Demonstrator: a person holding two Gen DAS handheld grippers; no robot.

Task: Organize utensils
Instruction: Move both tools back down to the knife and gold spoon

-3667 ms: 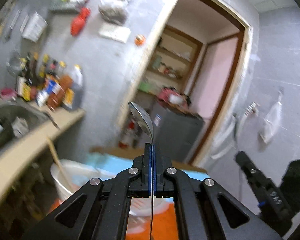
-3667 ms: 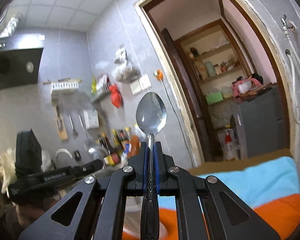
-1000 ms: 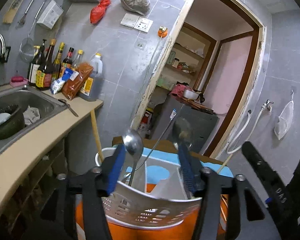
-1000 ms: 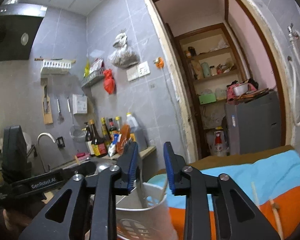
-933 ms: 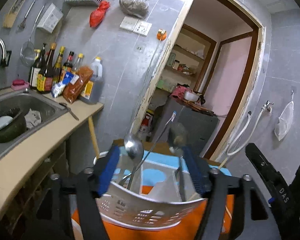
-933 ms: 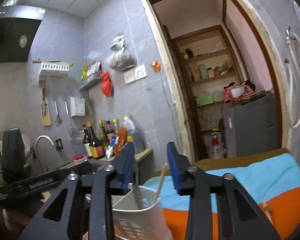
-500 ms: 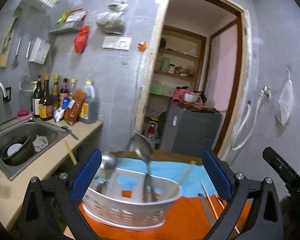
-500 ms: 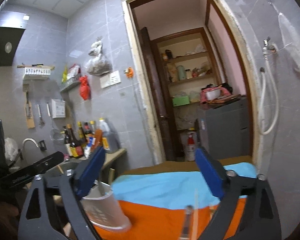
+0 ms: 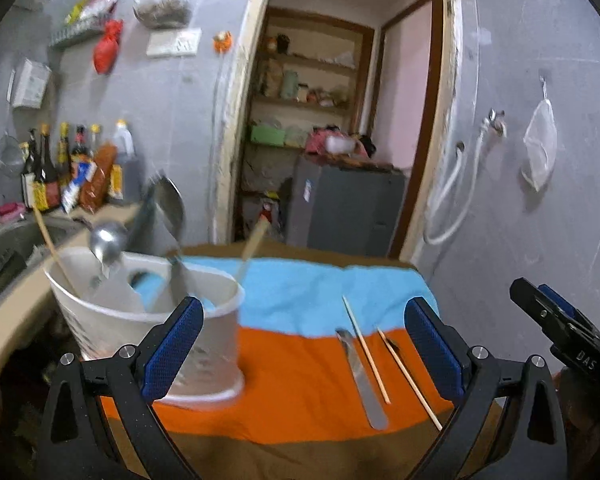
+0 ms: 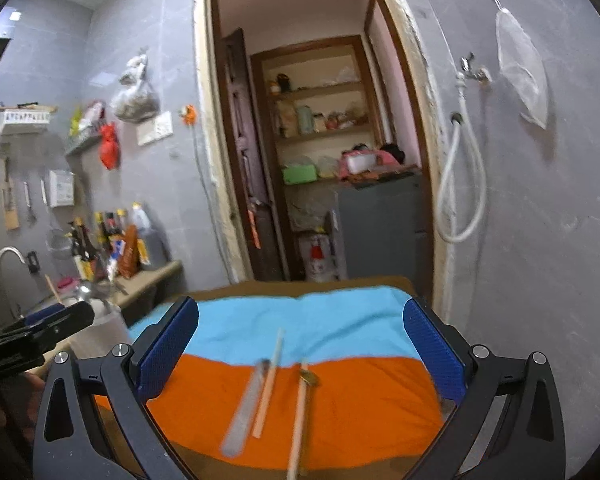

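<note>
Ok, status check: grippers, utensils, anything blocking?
Left gripper open, empty. Right gripper open, empty. Spoons in white holder; metal utensil and chopsticks lying on the cloth. Nothing blocking.

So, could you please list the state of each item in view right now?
Left hand-held gripper: open, empty.
Right hand-held gripper: open, empty.
White utensil basket: upright, holding spoons and chopsticks.
Metal utensil: lying flat on the cloth.
Loose chopsticks: lying on the cloth.

Both wrist views share cloth [image 9: 300, 368], apparently nearby.
</note>
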